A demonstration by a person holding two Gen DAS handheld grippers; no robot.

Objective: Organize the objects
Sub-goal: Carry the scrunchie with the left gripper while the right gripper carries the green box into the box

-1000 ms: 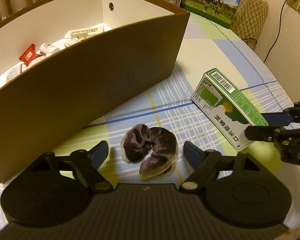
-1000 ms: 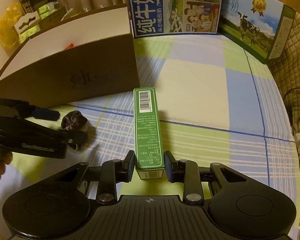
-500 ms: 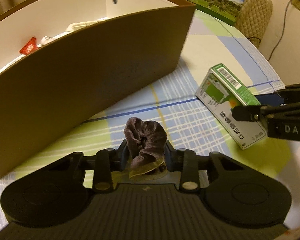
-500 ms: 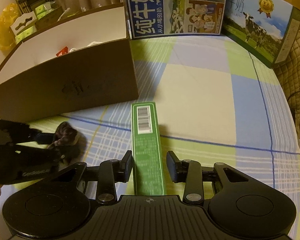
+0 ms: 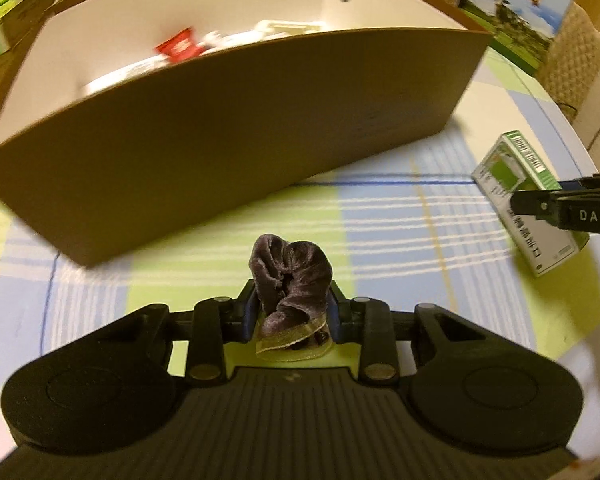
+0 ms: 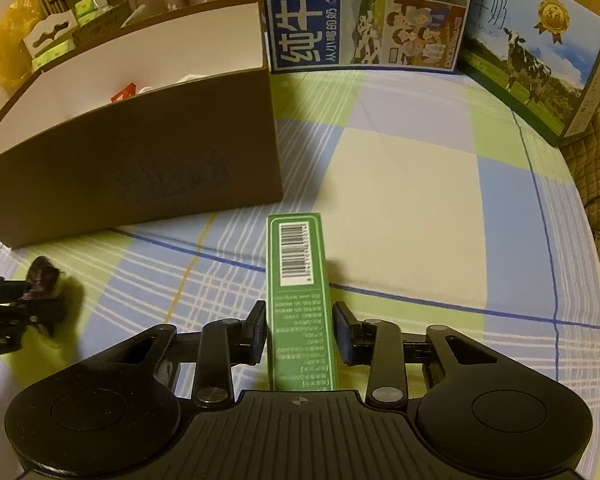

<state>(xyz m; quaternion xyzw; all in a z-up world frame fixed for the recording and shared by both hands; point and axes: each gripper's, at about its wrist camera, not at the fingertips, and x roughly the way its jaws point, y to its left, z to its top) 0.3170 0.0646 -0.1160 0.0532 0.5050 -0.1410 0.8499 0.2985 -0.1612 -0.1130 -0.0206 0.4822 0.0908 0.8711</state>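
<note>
**Scrunchie and green carton both in grippers before the brown box**

The dark velvet scrunchie [image 5: 291, 280] sits between the fingers of the left gripper [image 5: 292, 314], which are pressed in on it from both sides; its bunched top rises above the fingertips. Whether it has left the cloth cannot be told. The green carton [image 6: 300, 296] lies lengthwise between the fingers of the right gripper [image 6: 300, 336], barcode end pointing away; the pads are tight against, or almost against, its long sides, with the far end sticking out well past the tips.

Beyond both sets of fingers stands a large brown box [image 5: 236, 136] with white inner walls, open at the top. Inside it are a red packet [image 5: 179, 46] and some pale items, too blurred to name. From the left wrist view, the carton and the right gripper are off to the right of the fingers.

Everything rests on a checked tablecloth [image 6: 400, 184] of green, cream and lilac squares with blue lines. At its far edge stand two milk cartons [image 6: 364, 16] printed with cows. A quilted chair back [image 5: 572, 68] is at the right, and curtains and a yellow bag [image 6: 8, 48] at the far left.
</note>
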